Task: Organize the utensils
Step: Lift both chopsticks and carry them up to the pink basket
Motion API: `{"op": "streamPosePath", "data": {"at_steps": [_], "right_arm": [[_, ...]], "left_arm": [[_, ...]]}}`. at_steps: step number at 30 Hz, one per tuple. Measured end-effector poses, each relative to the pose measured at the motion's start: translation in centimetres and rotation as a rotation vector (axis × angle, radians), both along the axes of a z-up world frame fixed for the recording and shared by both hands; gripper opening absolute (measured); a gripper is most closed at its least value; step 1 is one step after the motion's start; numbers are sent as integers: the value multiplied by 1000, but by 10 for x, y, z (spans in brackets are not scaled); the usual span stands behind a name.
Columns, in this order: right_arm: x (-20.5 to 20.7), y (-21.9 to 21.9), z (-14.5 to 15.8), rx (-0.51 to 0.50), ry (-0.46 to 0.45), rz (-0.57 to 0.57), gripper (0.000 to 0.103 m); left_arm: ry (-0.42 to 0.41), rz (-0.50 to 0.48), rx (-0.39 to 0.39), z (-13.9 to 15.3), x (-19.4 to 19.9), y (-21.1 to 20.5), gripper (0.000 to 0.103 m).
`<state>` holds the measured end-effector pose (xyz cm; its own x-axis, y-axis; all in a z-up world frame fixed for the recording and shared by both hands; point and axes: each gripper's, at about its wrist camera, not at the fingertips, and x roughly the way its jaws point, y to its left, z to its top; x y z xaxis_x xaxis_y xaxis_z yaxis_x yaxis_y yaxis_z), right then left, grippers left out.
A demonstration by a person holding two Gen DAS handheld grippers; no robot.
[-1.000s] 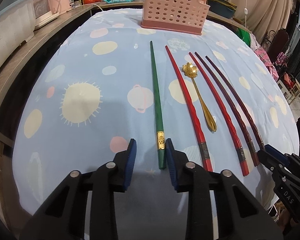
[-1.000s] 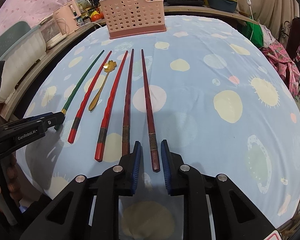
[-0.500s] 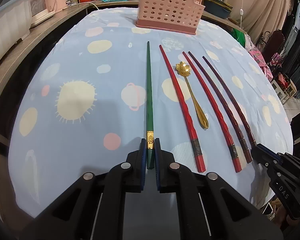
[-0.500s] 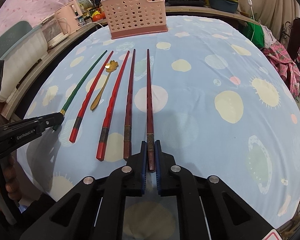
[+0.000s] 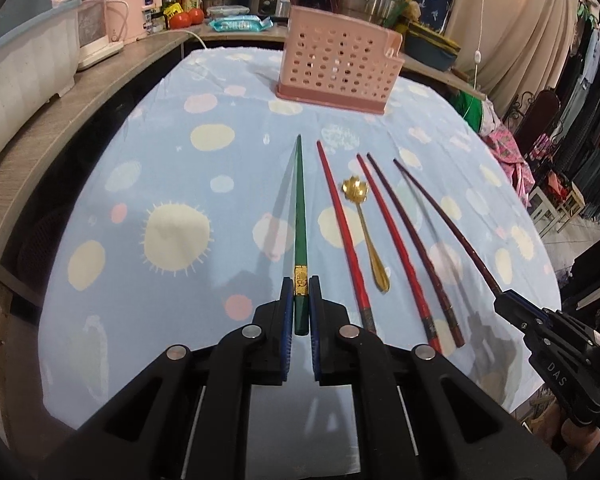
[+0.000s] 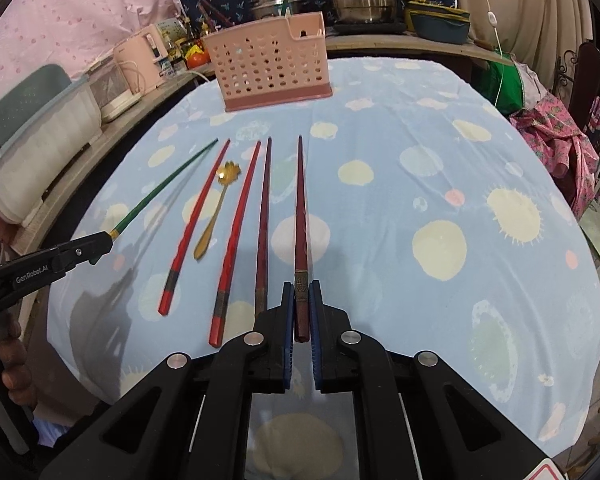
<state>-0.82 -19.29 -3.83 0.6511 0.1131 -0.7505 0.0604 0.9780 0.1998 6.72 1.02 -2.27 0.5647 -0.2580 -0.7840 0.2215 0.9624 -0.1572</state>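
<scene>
Pinching chopstick ends — left gripper green chopstick, right gripper maroon chopstick.

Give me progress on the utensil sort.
Done: nothing shows in the pink basket yet. In hand: left gripper shut on the green chopstick, right gripper shut on a dark chopstick, both lifted. Left: two red chopsticks, another dark one, the gold spoon.
</scene>
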Motion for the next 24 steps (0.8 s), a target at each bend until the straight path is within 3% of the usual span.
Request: {"op": "streamPosePath", "data": {"at_steps": [24], "right_arm": [[50,-52,118,84,-309,-67,8]], "left_arm": [[-228,64,-69,109,56,17,7]]}}
